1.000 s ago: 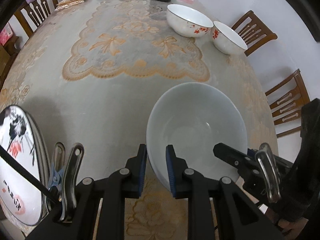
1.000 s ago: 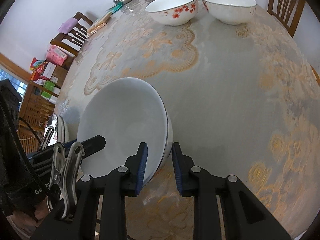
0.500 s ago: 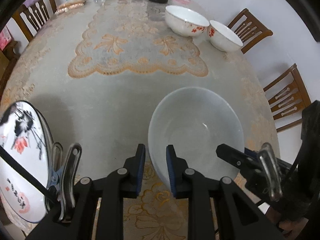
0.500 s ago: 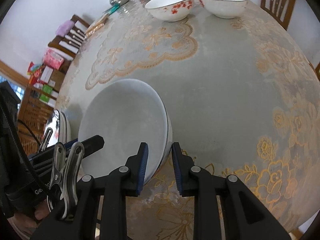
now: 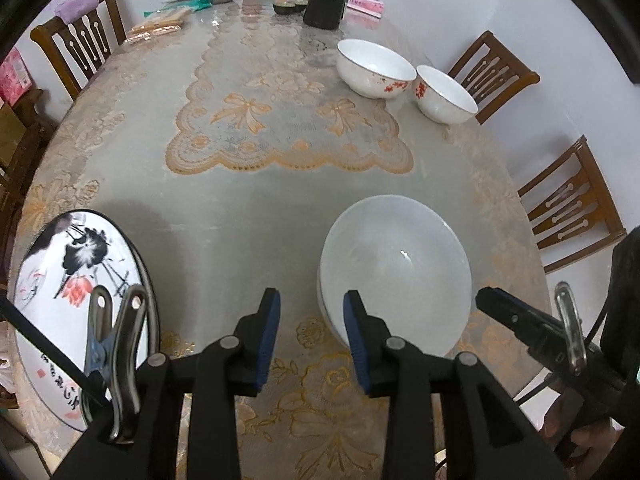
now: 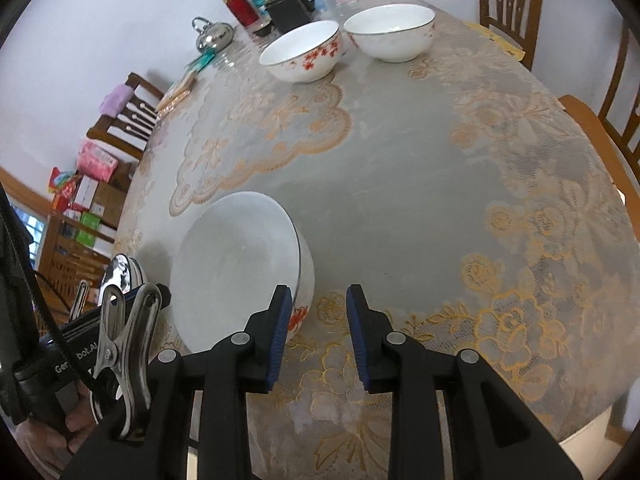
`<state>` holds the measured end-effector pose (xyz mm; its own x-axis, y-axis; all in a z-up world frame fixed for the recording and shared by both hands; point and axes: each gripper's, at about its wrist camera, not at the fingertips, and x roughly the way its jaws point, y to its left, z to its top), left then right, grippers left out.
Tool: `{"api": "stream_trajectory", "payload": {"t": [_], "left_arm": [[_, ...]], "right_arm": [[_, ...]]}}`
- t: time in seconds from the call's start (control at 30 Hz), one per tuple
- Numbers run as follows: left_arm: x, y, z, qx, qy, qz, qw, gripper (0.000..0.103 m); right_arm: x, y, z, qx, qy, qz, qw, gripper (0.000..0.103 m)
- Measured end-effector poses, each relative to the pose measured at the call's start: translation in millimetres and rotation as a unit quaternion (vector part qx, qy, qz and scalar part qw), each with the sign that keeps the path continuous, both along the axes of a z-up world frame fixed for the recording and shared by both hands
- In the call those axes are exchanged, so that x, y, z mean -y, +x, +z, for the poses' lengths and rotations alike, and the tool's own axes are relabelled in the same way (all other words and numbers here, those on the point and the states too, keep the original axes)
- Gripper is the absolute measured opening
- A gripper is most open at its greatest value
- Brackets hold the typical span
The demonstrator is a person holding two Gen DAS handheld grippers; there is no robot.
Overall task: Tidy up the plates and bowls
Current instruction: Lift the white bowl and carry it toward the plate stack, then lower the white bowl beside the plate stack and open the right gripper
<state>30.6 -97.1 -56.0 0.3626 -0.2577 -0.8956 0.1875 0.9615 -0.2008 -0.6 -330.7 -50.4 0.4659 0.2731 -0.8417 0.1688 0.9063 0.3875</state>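
The left gripper (image 5: 312, 334) has its jaws parted with nothing between them, the near rim of the big white bowl (image 5: 394, 268) just outside its right finger. The right gripper (image 6: 319, 330) is the same: jaws apart and empty, the bowl (image 6: 236, 268) just beside its left finger. Both sets of jaws have just been opening. The bowl sits on the table (image 5: 248, 216) near the front edge, and it looks nested in a second bowl, whose red flower shows under its rim in the right view.

I judge the step to be the release after setting this bowl down. Two flowered bowls (image 5: 374, 68) (image 5: 446, 94) stand well apart at the far right, and a painted plate (image 5: 78, 304) lies at the front left edge. The next move probably calls for a reach across to a far bowl, with jaws wide enough to take its rim.

A second ago both grippers were clamped on the bowl's rim; now both have let go and stand a little higher and further back
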Motion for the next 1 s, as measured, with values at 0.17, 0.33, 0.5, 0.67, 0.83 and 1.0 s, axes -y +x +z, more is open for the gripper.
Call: {"api": "stream_trajectory", "payload": {"t": [0.17, 0.33, 0.5, 0.67, 0.83, 1.0], "left_arm": [[-1.2, -4.6, 18.0, 0.023, -0.005, 0.001, 0.9997, 0.034], [11.6, -3.0, 35.3, 0.039, -0.004, -0.003, 0.9992, 0.034], [31.8, 1.2, 51.9, 0.049, -0.012, -0.006, 0.9987, 0.034], [63.8, 16.4, 58.5, 0.047, -0.016, 0.003, 0.9988, 0.034], [105.0, 38.5, 52.7, 0.025, -0.021, 0.024, 0.9992, 0.034], [148.0, 63.9, 42.4, 0.006, -0.031, 0.045, 0.9985, 0.034]], "right_arm": [[2.9, -5.5, 12.1, 0.017, 0.002, 0.003, 1.0, 0.029], [15.2, -8.7, 22.7, 0.033, 0.01, 0.001, 0.999, 0.029], [39.1, 0.5, 26.9, 0.039, 0.019, -0.007, 0.999, 0.029], [72.9, 19.0, 27.5, 0.04, 0.017, -0.003, 0.999, 0.029], [111.5, 46.4, 28.1, 0.039, 0.011, 0.018, 0.999, 0.03], [150.3, 76.0, 26.2, 0.038, 0.02, 0.04, 0.998, 0.036]]}}
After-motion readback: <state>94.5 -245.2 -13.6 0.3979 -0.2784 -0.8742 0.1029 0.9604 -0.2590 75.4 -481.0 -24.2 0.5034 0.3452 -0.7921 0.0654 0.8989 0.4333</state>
